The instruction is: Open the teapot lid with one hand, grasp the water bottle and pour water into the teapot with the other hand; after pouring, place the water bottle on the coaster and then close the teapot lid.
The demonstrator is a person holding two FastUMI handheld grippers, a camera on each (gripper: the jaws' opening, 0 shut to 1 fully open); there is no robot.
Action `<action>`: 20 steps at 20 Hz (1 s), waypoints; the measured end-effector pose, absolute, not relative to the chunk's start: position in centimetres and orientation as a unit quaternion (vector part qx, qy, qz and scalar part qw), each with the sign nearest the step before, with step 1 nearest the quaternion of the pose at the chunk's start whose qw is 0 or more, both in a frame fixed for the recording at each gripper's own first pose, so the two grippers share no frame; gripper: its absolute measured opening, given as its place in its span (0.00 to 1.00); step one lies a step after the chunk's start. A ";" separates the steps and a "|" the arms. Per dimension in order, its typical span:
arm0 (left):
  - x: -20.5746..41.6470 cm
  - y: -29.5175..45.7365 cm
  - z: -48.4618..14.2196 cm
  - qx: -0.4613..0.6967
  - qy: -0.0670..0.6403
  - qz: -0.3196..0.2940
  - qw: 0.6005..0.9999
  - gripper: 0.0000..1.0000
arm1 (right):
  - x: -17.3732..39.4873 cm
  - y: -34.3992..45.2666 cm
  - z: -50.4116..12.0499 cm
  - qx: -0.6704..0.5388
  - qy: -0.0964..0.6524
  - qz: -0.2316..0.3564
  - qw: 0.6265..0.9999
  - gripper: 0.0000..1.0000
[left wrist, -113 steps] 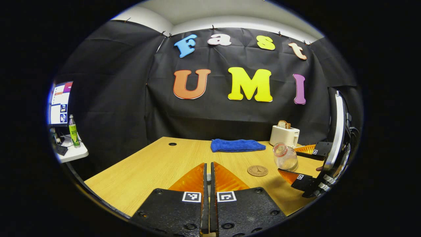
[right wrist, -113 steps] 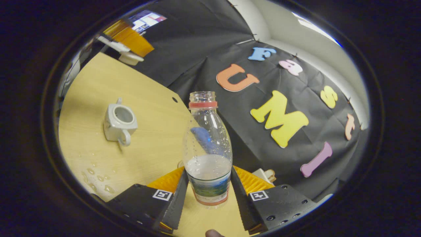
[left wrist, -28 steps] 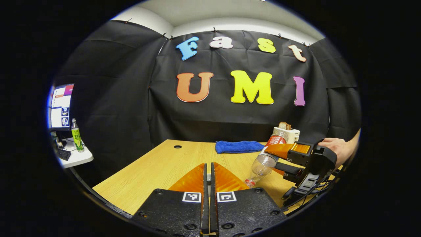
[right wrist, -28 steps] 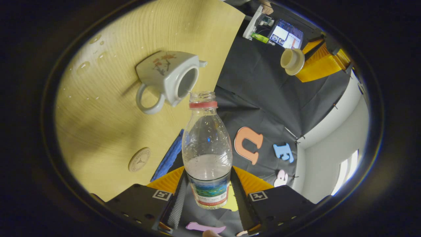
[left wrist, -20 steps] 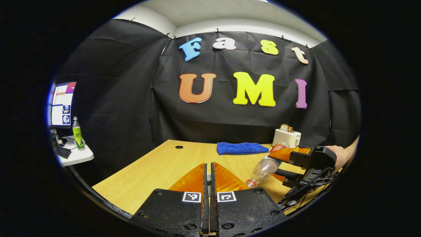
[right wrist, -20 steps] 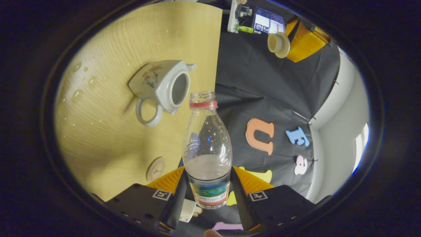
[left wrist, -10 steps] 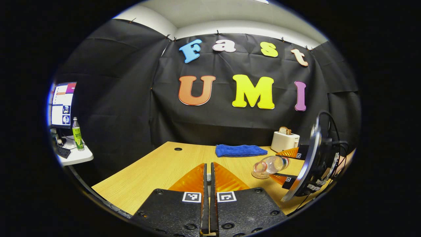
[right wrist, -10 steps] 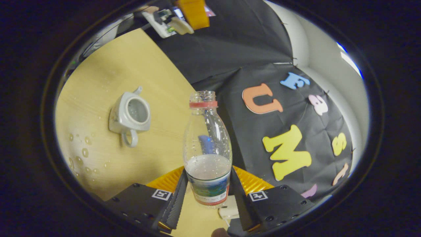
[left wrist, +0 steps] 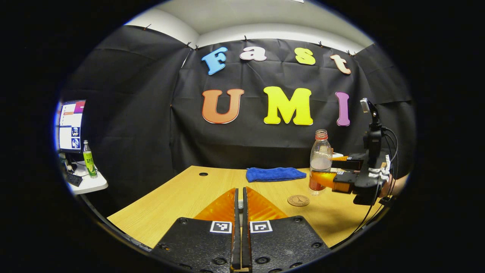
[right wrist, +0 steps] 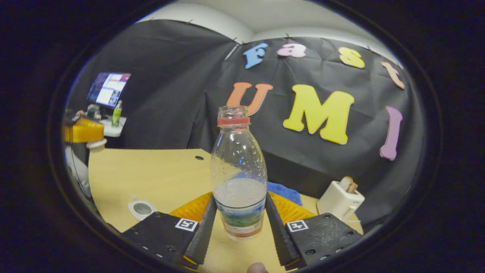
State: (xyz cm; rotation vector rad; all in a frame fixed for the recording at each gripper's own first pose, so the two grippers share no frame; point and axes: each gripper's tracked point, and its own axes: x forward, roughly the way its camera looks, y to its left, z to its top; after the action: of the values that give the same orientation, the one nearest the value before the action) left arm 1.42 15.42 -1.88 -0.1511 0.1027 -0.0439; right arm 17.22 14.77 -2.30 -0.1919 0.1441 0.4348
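We hold the water bottle [right wrist: 238,178] upright, clamped in our right gripper [right wrist: 239,218], above the coaster [left wrist: 298,200] at 4 o'clock; next, lower it squarely; left gripper [left wrist: 238,204] jaws pinch the teapot lid [right wrist: 96,144]

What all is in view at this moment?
table: one, light wood, booth centre
water bottle: one, clear with red neck ring, upright, part full, gripped low down
teapot: one, white, open, on table
teapot lid: one, white, held up off the table
coaster: one, brown, on table by water bottle
towel: one, blue, table's far edge
toaster: one, white, with bread, table's far right
green bottle: one, on side table
monitor: one, lit, at left
left tongs: shut on teapot lid
right tongs: shut on water bottle
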 end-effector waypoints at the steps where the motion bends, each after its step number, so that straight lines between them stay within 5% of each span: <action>1: 1.4 15.5 -1.8 -0.076 0.050 -0.021 0.996 0.04 | 18.3 14.6 -2.2 -0.070 0.077 0.209 0.972 0.71; 20: 1.6 17.0 -3.0 -0.073 0.064 -0.005 0.995 0.04 | 25.7 14.6 -9.6 -0.006 0.130 0.158 0.979 0.71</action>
State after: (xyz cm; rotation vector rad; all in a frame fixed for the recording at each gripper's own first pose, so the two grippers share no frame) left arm 1.60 16.99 -2.98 -0.1466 0.1274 -0.0099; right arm 25.75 14.57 -9.56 -0.0117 0.2613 0.3176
